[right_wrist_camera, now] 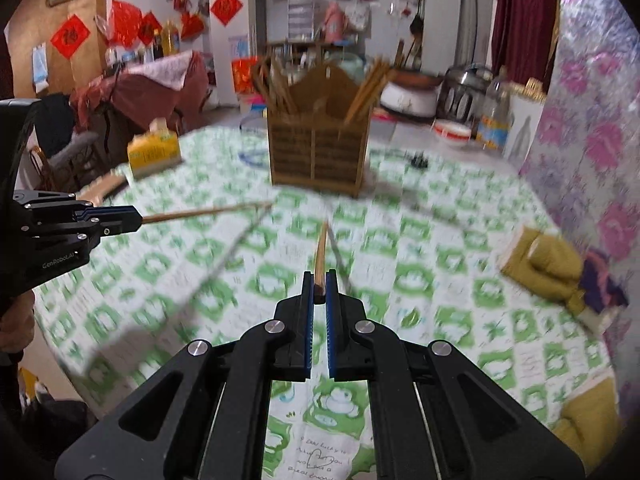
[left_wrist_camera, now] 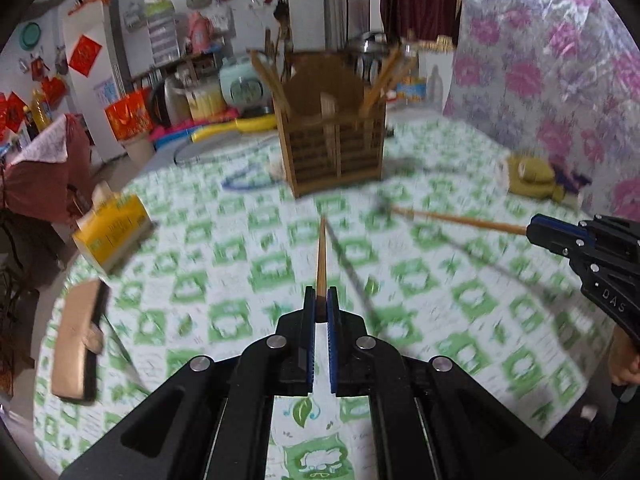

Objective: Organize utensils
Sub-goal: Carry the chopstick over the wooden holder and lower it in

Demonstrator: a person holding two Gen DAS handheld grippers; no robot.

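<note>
A wooden utensil holder (left_wrist_camera: 333,136) with several chopsticks in its left and right compartments stands at the far middle of the table; it also shows in the right wrist view (right_wrist_camera: 318,150). My left gripper (left_wrist_camera: 320,300) is shut on a wooden chopstick (left_wrist_camera: 321,256) that points toward the holder, above the tablecloth. My right gripper (right_wrist_camera: 319,286) is shut on another chopstick (right_wrist_camera: 321,254), also pointing at the holder. Each gripper with its chopstick shows in the other's view: the right one (left_wrist_camera: 532,232) and the left one (right_wrist_camera: 136,218). Both views are motion-blurred.
A green-and-white patterned cloth (left_wrist_camera: 248,272) covers the round table. A yellow tissue box (left_wrist_camera: 112,232) and a tan flat object (left_wrist_camera: 76,340) lie at the left. An olive cloth item (right_wrist_camera: 548,264) lies at the right by a floral curtain (left_wrist_camera: 560,60). Pots and bottles stand behind.
</note>
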